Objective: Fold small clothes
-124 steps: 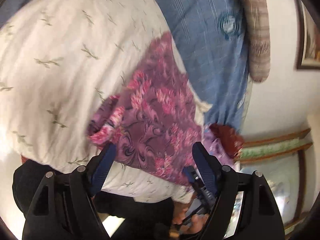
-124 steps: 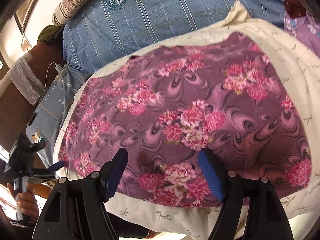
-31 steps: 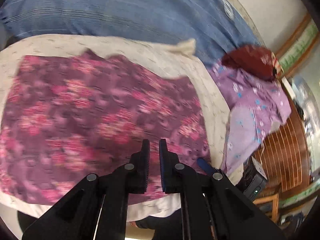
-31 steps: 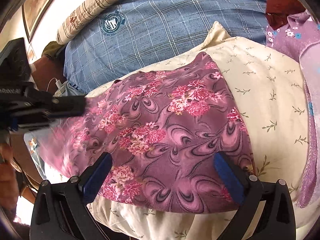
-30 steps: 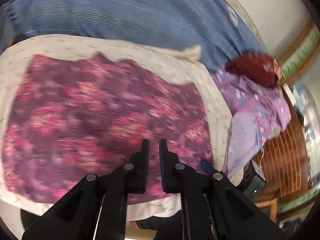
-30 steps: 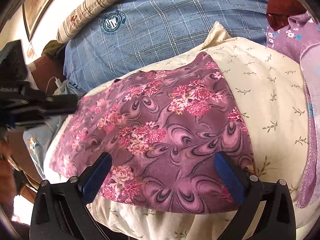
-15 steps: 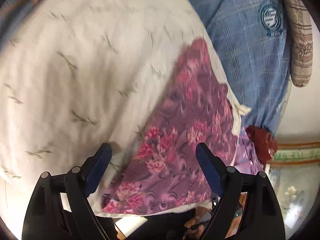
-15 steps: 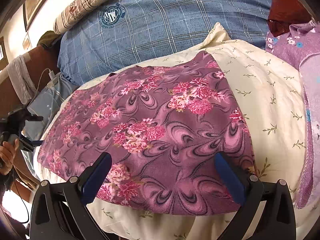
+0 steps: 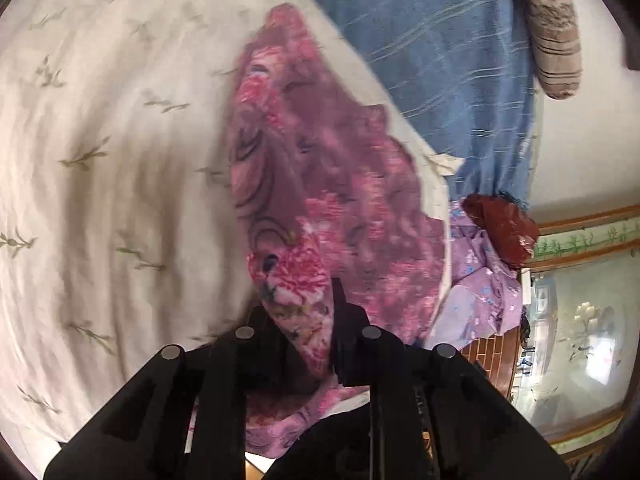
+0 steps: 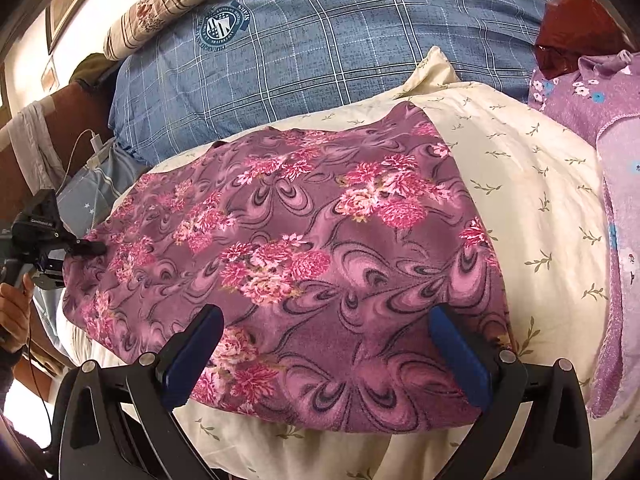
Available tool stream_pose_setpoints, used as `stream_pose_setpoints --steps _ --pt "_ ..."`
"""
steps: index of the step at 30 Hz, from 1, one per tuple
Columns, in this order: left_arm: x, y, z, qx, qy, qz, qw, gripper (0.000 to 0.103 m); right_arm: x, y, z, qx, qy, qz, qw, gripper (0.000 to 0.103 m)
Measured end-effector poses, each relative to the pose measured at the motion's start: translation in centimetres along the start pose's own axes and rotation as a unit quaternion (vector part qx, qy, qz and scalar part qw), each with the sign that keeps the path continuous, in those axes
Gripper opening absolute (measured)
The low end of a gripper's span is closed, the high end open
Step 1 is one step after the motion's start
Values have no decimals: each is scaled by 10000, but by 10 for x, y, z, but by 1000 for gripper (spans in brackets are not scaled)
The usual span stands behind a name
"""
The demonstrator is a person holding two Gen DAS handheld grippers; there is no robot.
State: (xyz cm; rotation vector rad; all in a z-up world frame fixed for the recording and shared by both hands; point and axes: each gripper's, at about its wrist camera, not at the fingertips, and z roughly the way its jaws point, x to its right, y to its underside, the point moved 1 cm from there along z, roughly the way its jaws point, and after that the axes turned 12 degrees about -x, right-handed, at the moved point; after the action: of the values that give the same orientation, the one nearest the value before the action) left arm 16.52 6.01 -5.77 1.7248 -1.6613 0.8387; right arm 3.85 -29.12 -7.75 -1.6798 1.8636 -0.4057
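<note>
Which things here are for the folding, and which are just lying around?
For the folding:
- purple flowered cloth
- left gripper, shut on its edge
- right gripper, open above it
- cream pillow underneath

Just lying about:
- blue checked bedding
- lilac garment
- striped bolster

The cloth (image 10: 304, 248) lies on a pillow (image 10: 532, 208), bedsheet (image 10: 320, 48) behind it.

We note soft daylight, strong fisheye edge distortion, motion blur across the left wrist view; right view sharp.
</note>
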Motion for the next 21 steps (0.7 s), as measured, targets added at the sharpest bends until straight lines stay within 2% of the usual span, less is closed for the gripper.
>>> stream_pose_setpoints --steps 4,7,10,12,15,16,18,21 --pt "80 2 1 51 382 829 9958 16 7 -1 -2 45 -221 119 9997 103" --pt "140 2 27 -160 339 1380 9897 16 14 -1 -6 60 -477 276 9985 103" --pt "190 0 90 -781 271 1773 9807 17 27 3 -16 24 -851 635 9943 102" --pt "204 5 138 -1207 9 1900 9743 17 38 9 -25 -26 -979 869 9914 102" --pt "204 7 207 -1767 -527 1711 9679 21 61 26 -49 50 -751 1175 9902 102" --pt "200 7 218 -1837 -641 1570 9682 26 67 31 -54 63 -669 1248 9899 102" --pt "193 6 228 -1995 -549 1246 9704 31 81 43 -69 137 -499 1413 9886 102" --pt "203 13 211 -2176 -352 1360 9659 53 91 47 -81 273 -391 1454 9882 102"
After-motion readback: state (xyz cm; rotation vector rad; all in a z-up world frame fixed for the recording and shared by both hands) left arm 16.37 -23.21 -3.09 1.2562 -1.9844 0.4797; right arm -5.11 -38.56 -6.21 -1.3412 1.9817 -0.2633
